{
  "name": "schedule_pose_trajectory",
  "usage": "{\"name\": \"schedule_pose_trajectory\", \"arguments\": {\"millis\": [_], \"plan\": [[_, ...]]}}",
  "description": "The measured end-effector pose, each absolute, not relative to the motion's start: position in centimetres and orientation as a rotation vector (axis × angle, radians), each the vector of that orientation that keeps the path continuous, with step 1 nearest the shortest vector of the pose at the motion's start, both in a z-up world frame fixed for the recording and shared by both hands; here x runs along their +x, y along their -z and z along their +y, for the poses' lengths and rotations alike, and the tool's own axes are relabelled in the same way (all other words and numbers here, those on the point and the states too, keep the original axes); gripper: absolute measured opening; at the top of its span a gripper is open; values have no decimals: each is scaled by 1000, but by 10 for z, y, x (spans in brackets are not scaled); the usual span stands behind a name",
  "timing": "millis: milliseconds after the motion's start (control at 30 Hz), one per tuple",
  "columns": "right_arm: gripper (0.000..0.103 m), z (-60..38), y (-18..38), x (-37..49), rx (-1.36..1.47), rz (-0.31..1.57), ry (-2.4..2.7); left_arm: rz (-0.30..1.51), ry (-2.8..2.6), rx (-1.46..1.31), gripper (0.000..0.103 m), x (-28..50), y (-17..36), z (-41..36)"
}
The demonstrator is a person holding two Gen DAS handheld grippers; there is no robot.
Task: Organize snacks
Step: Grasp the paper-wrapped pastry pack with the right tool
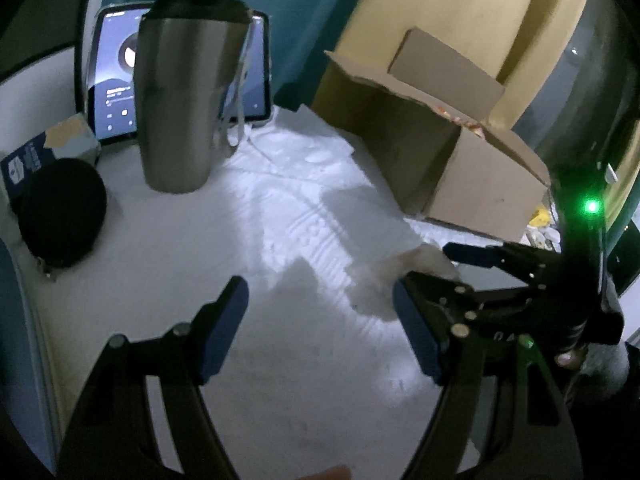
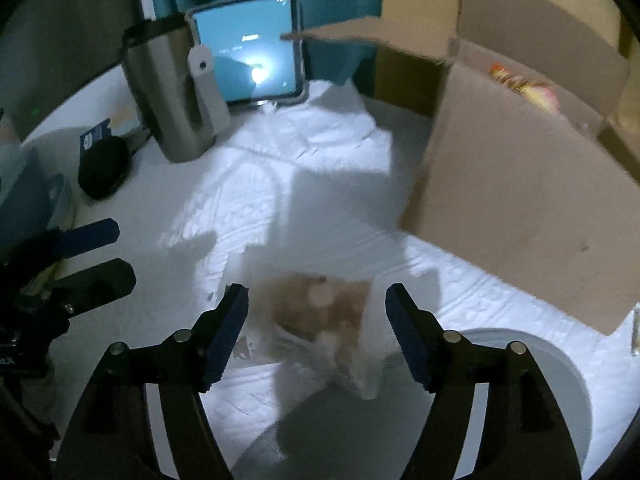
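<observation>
Right gripper (image 2: 314, 332), jaws apart and empty, poised directly over the clear snack bag (image 2: 320, 320) lying on the white table (image 2: 340, 208) between its fingers, cardboard box (image 2: 520, 200) beyond to the right; left gripper (image 1: 320, 320) open, farther off

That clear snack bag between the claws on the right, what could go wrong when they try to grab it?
The snack bag is thin, crinkly plastic lying loose on the white cloth. The open right gripper could pinch cloth with it, or the bag may slip out. The cardboard box stands close on one side, so a lift might knock its flap. The dim, blurred view makes aiming harder.
</observation>
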State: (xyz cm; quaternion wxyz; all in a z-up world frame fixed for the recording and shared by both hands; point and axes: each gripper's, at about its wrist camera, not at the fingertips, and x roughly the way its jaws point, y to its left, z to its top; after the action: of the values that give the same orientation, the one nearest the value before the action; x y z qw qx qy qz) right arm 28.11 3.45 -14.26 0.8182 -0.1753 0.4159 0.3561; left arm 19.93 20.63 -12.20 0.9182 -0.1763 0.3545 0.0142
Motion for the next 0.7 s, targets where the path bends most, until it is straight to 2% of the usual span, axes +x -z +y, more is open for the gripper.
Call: {"name": "schedule_pose_trajectory", "arguments": {"millis": [100, 567, 600, 667, 700], "plan": [[78, 38, 148, 282, -374, 896, -764, 738, -28, -368, 76, 201, 125, 208], [78, 35, 157, 287, -337, 890, -794, 758, -37, -361, 76, 202, 127, 202], [77, 34, 156, 287, -337, 891, -795, 757, -36, -359, 76, 201, 126, 202], [66, 33, 154, 285, -348, 886, -798, 757, -37, -352, 76, 201, 125, 201], [64, 32, 152, 284, -347, 884, -804, 757, -38, -350, 76, 201, 125, 200]]}}
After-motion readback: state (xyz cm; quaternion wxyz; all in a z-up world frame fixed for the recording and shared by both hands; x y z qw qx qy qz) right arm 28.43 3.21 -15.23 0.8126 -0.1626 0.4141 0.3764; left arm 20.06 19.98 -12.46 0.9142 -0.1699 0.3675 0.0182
